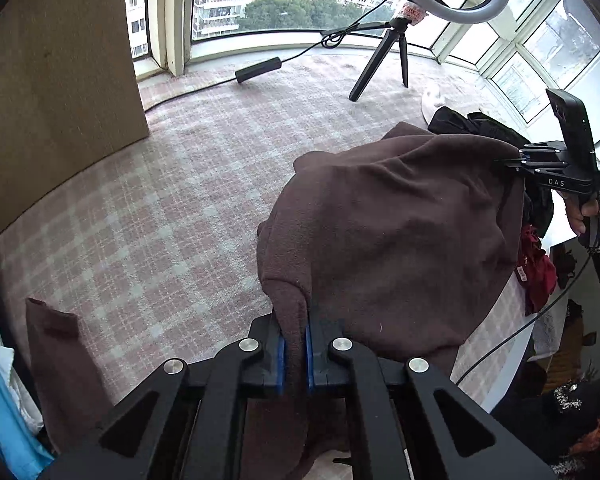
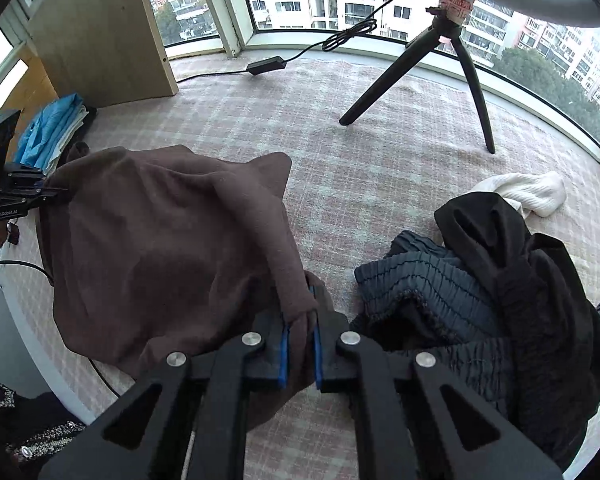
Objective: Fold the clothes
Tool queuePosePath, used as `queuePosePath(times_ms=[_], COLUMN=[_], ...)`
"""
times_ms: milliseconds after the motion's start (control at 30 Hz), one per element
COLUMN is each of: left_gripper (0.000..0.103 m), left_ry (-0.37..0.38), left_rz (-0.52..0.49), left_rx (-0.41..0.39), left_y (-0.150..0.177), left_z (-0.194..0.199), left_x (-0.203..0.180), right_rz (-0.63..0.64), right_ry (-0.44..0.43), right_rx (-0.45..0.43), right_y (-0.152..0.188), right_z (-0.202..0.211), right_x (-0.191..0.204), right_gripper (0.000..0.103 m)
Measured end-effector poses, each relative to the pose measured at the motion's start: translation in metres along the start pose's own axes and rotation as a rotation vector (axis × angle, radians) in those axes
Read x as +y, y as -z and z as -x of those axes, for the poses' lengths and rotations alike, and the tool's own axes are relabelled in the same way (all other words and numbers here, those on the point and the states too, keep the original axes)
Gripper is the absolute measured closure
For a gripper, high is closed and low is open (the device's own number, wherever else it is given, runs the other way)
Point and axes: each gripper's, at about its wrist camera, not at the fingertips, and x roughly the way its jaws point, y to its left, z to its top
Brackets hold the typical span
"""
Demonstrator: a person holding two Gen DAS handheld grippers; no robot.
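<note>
My left tongs (image 1: 295,354) are pinching one edge of the brown garment (image 1: 388,236), and my right tongs (image 2: 300,354) are pinching another edge of it. The garment hangs stretched between them, above the plaid blanket (image 1: 160,208) that covers the surface. On my right side a pile of dark clothes (image 2: 500,288) lies near, with a white sock (image 2: 528,192) behind it. A black tripod (image 2: 452,76) stands near the window.
</note>
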Motion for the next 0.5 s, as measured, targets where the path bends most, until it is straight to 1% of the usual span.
queuePosePath(times_ms=[33,67,133,167,200,267,333,433,500], left_gripper=[0.097,0.097,0.097,0.097,0.097,0.097,0.097,0.097,0.097], left_ry=[-0.031,-0.079,-0.177,-0.212,-0.242,-0.274,-0.314,-0.434,-0.470], left_rz=[-0.021,-0.048,-0.107,-0.126,-0.142,-0.154,-0.163,-0.219,-0.237], left_rx=[-0.042,-0.091,-0.211,-0.269,-0.327,-0.407,-0.467,-0.526,-0.565], left_y=[-0.005,-0.010,-0.021,-0.024,-0.025,-0.027,-0.023,-0.009,0.003], left_z=[0.025,0.054,0.119,0.150,0.184,0.242,0.294,0.347,0.376], left_x=[-0.005,-0.011,-0.025,-0.033,-0.038,-0.049,-0.060,-0.082,-0.094], right_rz=[0.019,0.038,0.067,0.078,0.093,0.132,0.169,0.188,0.200], right_ry=[0.019,0.038,0.068,0.080,0.094,0.126,0.159,0.174,0.190], right_rx=[-0.044,-0.088,-0.193,-0.250,-0.305,-0.404,-0.490,-0.577,-0.627], right_y=[-0.004,-0.009,-0.018,-0.023,-0.028,-0.033,-0.032,-0.026,-0.020], right_z=[0.025,0.050,0.104,0.133,0.161,0.213,0.262,0.320,0.354], right_x=[0.007,0.013,0.028,0.037,0.046,0.066,0.086,0.107,0.121], right_gripper=[0.095,0.095,0.095,0.095,0.095,0.095,0.095,0.095,0.095])
